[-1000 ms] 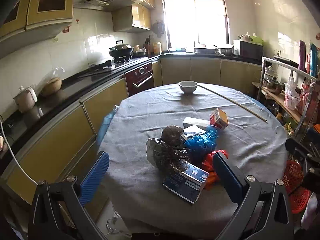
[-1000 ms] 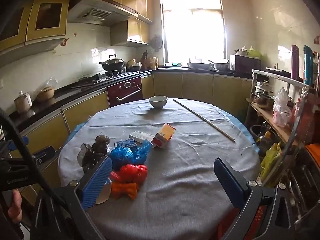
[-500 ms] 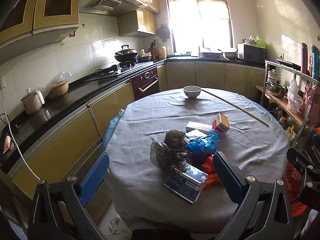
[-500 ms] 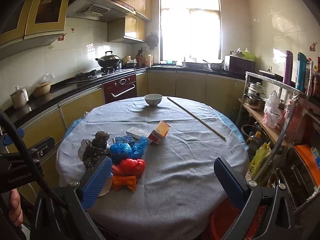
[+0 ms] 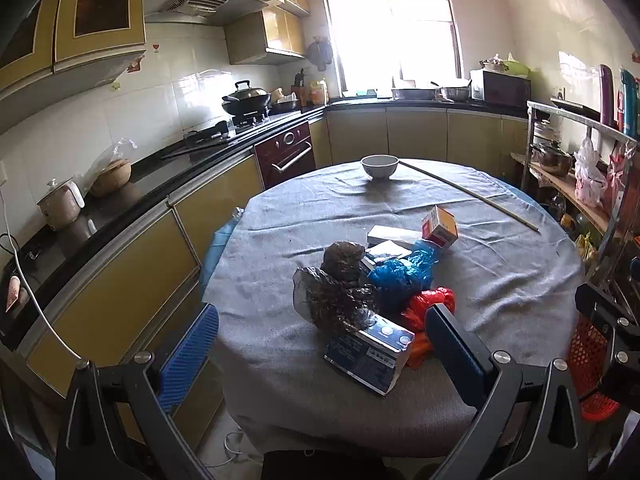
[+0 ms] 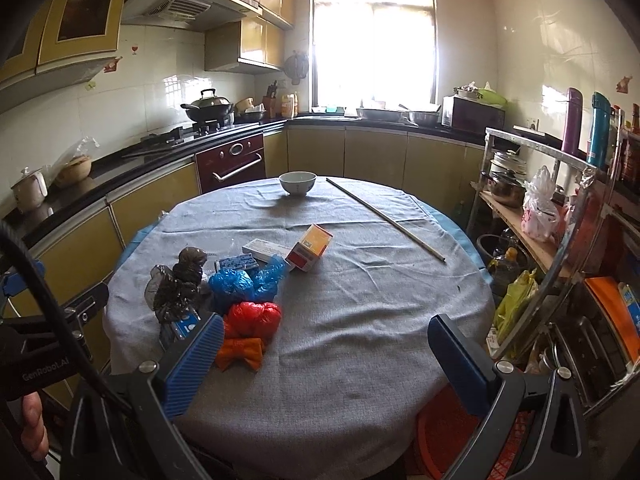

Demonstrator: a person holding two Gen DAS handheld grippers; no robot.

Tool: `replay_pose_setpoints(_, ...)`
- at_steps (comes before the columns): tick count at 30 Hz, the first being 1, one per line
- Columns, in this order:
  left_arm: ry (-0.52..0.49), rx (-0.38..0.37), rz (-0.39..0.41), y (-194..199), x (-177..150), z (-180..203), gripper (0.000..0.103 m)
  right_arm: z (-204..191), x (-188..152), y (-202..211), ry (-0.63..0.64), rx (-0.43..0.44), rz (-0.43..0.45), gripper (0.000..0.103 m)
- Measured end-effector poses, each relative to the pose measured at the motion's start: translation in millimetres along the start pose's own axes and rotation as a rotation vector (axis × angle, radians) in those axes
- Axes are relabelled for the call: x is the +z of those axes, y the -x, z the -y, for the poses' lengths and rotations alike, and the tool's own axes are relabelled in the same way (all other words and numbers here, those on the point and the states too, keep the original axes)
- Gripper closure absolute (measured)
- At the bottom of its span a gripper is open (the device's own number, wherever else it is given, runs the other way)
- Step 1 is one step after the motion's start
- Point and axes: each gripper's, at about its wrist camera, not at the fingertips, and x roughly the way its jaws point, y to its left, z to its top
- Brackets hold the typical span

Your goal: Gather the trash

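A heap of trash lies on the round grey-clothed table: a dark crumpled bag, a blue bag, a red bag, a blue box, a white flat box and an orange-red carton. In the right wrist view the same pile shows the dark bag, blue bag, red bag, an orange bag and the carton. My left gripper is open, held back above the table's near edge. My right gripper is open over the near right of the table.
A white bowl and a long thin stick lie at the far side of the table. A red mesh basket stands on the floor at right. A metal rack crowds the right; counters run along the left.
Both grippers have pulled back and risen, so the table and trash pile look smaller and farther. Both stay open and the trash has not moved.
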Motion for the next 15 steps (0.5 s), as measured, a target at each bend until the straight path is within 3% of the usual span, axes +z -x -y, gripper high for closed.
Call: replay_pose_setpoints(15,-0.016,-0.010,-0.036,-9.7,-6.5,5.1,0.000,0.5,-2.9,-6.4,-0.001,-0.008,-0.025,0.000)
